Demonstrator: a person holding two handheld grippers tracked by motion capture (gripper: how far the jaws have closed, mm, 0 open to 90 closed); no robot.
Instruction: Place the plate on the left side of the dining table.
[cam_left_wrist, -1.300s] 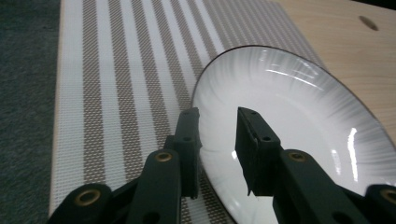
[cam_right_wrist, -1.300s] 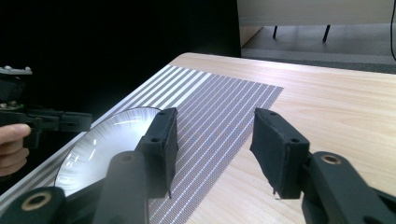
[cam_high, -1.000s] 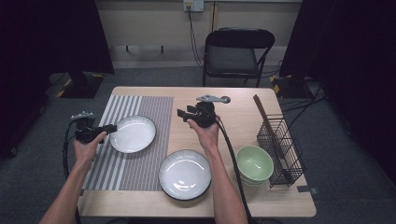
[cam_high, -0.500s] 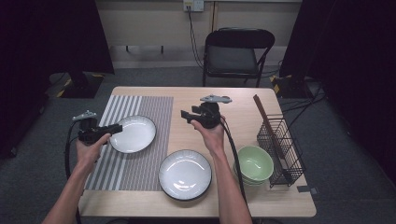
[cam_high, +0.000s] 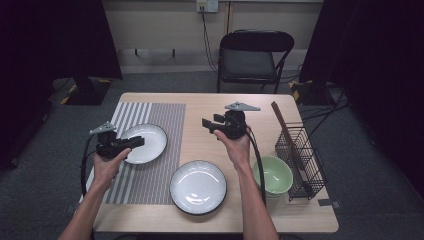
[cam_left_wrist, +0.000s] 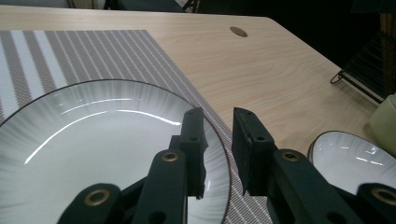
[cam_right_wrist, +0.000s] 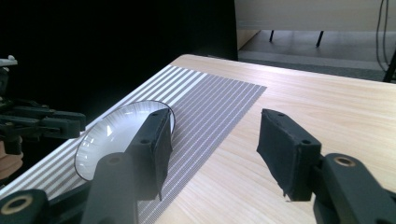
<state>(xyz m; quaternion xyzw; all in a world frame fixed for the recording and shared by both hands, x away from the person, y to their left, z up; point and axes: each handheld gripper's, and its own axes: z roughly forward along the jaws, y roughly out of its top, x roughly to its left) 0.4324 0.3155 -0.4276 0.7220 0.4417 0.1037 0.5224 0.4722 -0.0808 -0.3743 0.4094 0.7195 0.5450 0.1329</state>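
White plate (cam_high: 145, 142) on the striped mat (cam_high: 155, 170): ease left gripper (cam_left_wrist: 218, 140), narrow and just closing with nothing between, onto its rim; keep right gripper (cam_right_wrist: 212, 140) wide, empty, clear.

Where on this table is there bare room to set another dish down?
Bare wood runs along the far edge of the table, between the striped mat and the wire rack. The mat's far strip is also free. The near right is crowded: white bowl, green bowl and rack sit close.

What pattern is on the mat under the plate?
Grey and white stripes on the woven rectangular placemat, clearest in the high view.
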